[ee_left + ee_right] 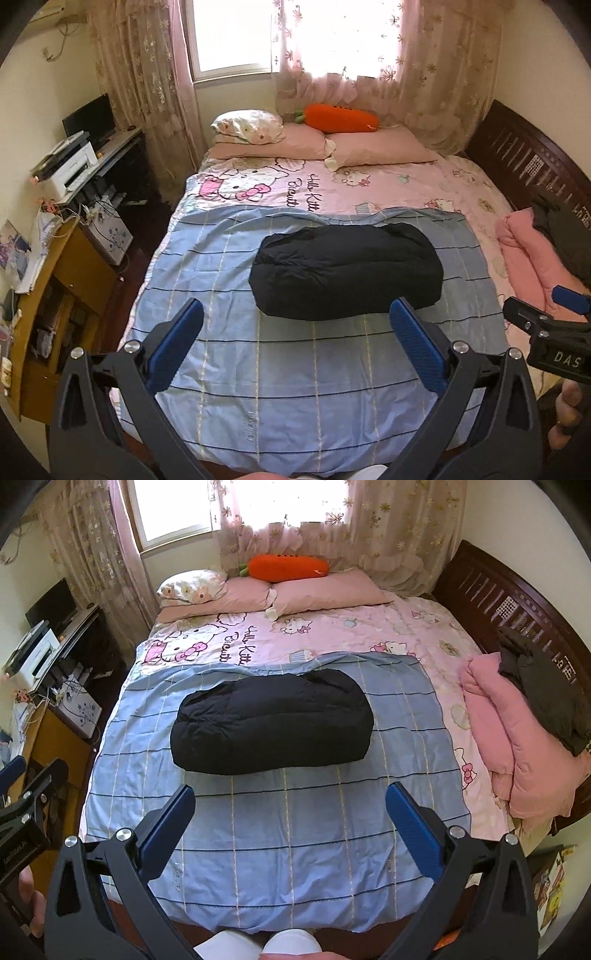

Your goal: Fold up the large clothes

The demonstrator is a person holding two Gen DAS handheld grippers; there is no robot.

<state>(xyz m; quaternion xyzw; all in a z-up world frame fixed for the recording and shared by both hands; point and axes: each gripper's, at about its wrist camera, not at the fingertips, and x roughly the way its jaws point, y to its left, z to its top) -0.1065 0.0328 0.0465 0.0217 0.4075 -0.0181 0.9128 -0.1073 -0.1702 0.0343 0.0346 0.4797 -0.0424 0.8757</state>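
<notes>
A dark navy padded garment (347,271) lies folded into a thick bundle on a blue checked sheet (280,373) on the bed; it also shows in the right wrist view (273,722). My left gripper (295,332) is open and empty, held above the sheet just short of the bundle's near edge. My right gripper (290,812) is open and empty, also above the sheet (295,849) in front of the bundle. The right gripper shows at the edge of the left wrist view (546,325), and the left gripper at the edge of the right wrist view (26,797).
A pink quilt with a dark garment on it (524,731) lies at the bed's right side by the dark wooden footboard (509,602). Pillows (314,590) and a carrot plush (288,566) lie under the window. A desk with a printer (70,166) stands left.
</notes>
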